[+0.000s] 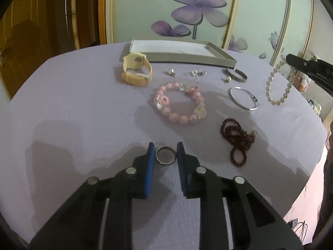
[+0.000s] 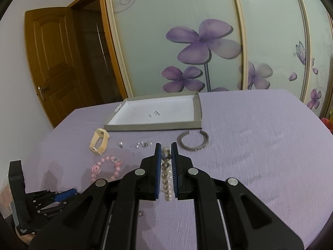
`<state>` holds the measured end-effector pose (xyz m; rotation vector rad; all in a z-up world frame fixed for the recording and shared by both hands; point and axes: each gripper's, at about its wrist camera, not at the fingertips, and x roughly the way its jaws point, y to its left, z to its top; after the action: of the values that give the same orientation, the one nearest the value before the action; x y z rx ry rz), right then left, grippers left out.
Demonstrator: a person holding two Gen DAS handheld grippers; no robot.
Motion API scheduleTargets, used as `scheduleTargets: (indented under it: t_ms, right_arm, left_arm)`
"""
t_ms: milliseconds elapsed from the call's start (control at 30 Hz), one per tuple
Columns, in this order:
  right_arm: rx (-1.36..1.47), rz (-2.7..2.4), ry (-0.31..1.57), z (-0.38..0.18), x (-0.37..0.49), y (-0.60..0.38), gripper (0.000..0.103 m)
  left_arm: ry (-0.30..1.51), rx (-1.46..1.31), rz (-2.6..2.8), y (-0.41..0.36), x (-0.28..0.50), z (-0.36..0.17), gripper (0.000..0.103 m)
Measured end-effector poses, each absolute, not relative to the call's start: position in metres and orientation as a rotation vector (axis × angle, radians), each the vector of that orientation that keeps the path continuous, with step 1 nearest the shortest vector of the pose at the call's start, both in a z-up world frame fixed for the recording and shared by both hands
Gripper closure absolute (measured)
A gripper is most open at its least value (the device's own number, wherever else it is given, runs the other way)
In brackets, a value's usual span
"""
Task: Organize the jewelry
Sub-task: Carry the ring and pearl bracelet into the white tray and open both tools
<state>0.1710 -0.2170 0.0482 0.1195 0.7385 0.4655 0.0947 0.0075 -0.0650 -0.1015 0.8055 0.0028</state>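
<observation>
Nearest, at 6 o'clock in the left wrist view, the left gripper [image 1: 165, 156] sits low on the lilac-cloth table [image 1: 72, 114], its blue pads flanking a small dark metal ring [image 1: 165, 155] lying flat. Pads look to touch the band's sides w/ little or no gap, so I'd call it pinched, tho how firmly I can't tell. The ring is stiff, light & slick; best taken across its outer wall, square on, else it may squirt out.

The right gripper [image 2: 166, 162] is pressed together on a white pearl-bead bracelet [image 2: 166, 174], which dangles as a loop in the left view at 3 o'clock. It's floppy & will swing.

Mid-table at 12: a pink bead bracelet [image 1: 180, 103]; a dark red-brown bead strand [image 1: 237, 139] at 2; a thin silver bangle [image 1: 244, 98] beyond. Further: a cream strap watch [image 1: 136, 70] at 11, small silver earrings [image 1: 194, 73], and a grey open cuff [image 1: 236, 74]. Farthest, a shallow grey cardboard tray w/ white lining [image 2: 153, 127], probably the drop spot; a few tiny pieces lie in it.
</observation>
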Motion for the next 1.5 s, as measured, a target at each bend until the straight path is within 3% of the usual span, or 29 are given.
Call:
scheduleTargets:
  t_ms: [200,533,900,1100,1133,1233,1500]
  right_arm:
    - [0.089,0.485,0.672,0.078,0.196,-0.210,0.093]
    - [0.069,0.546,0.673,0.100,0.297,-0.173,0.093]
    - [0.093,0.526,0.874,0.015,0.413,-0.122,0.093]
    - [0.096,0.492,0.944,-0.022,0.441,-0.115,0.092]
    - [0.095,0.489,0.959,-0.024,0.441,-0.116,0.089]
    - [0.107,0.494,0.947,-0.023,0.439,-0.122,0.048]
    - [0.088,0.480,0.912,-0.018,0.432,-0.142,0.048]
  left_arm:
    - [0.741,-0.084,-0.025,0.018,0.118,-0.023,0.082]
    - [0.640,-0.088,-0.073,0.039,0.225,0.051,0.082]
    - [0.758,-0.127,-0.050,0.049,0.357,0.022,0.082]
    - [0.797,-0.118,-0.021,0.055,0.390,0.004,0.082]
    - [0.801,-0.119,-0.021,0.056,0.393,0.002,0.082]
    - [0.806,-0.116,-0.022,0.055,0.399,-0.003,0.082]
    - [0.841,-0.125,-0.008,0.051,0.413,-0.019,0.082]
